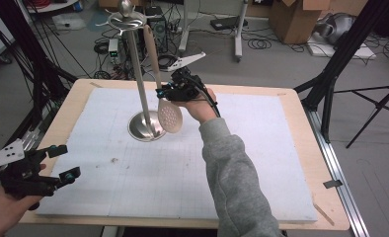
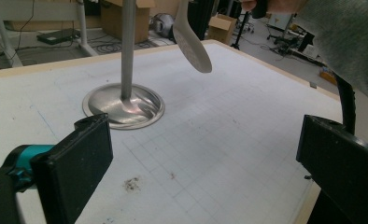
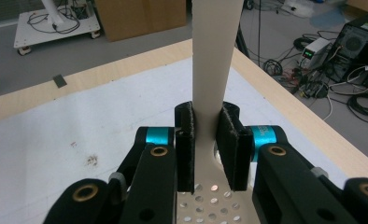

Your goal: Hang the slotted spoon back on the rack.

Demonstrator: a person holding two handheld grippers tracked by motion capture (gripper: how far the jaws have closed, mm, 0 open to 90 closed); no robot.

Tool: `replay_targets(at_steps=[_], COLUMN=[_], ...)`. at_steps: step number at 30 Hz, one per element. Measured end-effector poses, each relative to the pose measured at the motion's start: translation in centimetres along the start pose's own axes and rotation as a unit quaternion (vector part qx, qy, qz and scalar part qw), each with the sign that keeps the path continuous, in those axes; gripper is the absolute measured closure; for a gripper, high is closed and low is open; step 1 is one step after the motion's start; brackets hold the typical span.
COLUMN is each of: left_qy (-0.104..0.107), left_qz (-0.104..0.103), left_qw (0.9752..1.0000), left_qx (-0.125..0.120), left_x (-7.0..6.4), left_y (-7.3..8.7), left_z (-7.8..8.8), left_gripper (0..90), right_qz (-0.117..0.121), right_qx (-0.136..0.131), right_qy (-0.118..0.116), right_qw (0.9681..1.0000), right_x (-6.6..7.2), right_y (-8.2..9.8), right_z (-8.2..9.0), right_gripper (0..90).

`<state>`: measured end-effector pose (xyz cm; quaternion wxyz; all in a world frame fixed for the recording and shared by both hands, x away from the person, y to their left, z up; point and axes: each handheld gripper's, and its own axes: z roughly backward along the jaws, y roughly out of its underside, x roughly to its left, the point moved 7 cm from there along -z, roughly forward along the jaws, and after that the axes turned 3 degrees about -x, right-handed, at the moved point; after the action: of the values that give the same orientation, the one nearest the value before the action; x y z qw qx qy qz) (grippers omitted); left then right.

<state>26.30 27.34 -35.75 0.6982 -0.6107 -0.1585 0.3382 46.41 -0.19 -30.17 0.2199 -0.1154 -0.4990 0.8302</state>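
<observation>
Clamped jaws of the right gripper [image 3: 206, 149] pinch the neck of the slotted spatula [image 1: 169, 116], which hangs beside the steel pole of the utensil stand [image 1: 144, 126], its perforated head low over the round base. A sideways tug could knock the stand or slip the flat handle. Off at the near edge, the left gripper [image 1: 64, 163] waits spread and empty over the white mat [image 1: 261, 168].

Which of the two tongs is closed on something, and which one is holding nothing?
The right tongs are closed on the neck of the beige slotted spoon, beside the metal stand. The left tongs stand open with nothing between them, near the table's front left corner.
</observation>
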Motion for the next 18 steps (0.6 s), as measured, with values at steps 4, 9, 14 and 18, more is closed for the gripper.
replay_targets(at_steps=[4, 9, 14, 18], left_qy=[0.000, 0.000, 0.000, 0.005], left_qz=[0.000, -0.001, 0.001, 0.000], left_qw=[1.0000, 1.0000, 1.0000, 1.0000], left_qx=[0.000, 0.000, -0.001, -0.002], left_x=[-0.04, -0.08, -0.06, -0.24], left_y=[0.00, -0.02, -0.06, -0.08], left_z=[-0.01, 0.06, 0.13, -0.05], left_gripper=[4.1, 4.1, 4.1, 4.1], right_qz=[-0.002, 0.004, -0.001, -0.011], right_qx=[-0.002, -0.002, -0.006, -0.015], right_qy=[-0.005, -0.001, -0.005, -0.009], right_qw=[1.0000, 1.0000, 1.0000, 0.9998], right_x=[0.09, 0.27, 0.36, 0.29], right_y=[-0.01, -0.08, -0.08, 0.31], right_z=[-0.29, -0.56, -0.27, 0.34], right_gripper=[76.5, 75.5, 58.8, 45.4])
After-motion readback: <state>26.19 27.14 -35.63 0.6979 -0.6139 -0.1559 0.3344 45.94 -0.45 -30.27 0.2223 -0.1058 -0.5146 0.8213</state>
